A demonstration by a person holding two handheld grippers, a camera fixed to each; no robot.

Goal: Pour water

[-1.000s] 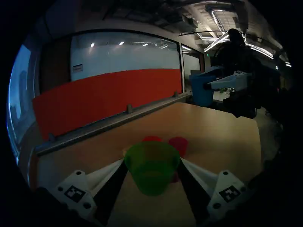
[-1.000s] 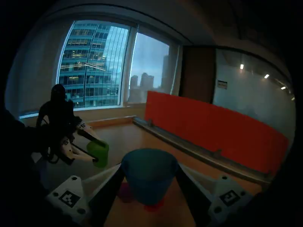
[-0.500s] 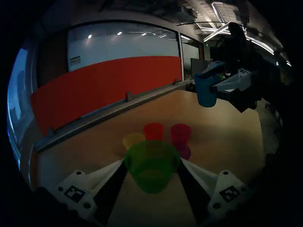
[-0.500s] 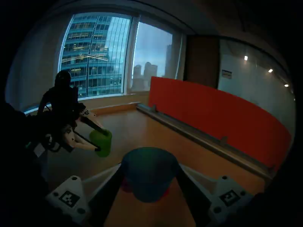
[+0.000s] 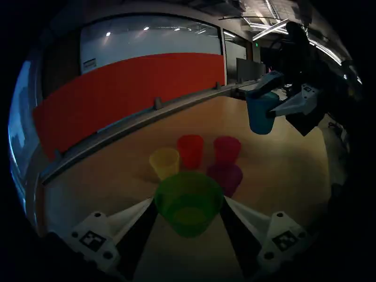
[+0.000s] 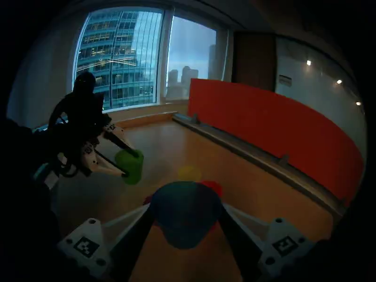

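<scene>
1. Left gripper view: left hand-held gripper (image 5: 189,201) grips green cup (image 5: 189,217), aloft near red cup (image 5: 190,149).
2. Right hand-held gripper (image 6: 185,207) grips blue cup (image 6: 185,226), aloft beside red cup.
3. Step in hand: approach. The next move likely calls for aligning rims, then tilting.

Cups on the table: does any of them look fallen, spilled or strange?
Nothing stands out. The yellow cup, red cup, pink cup and purple cup stand upright in a close group on the table, and I see no spilled water, though the light is dim.
</scene>
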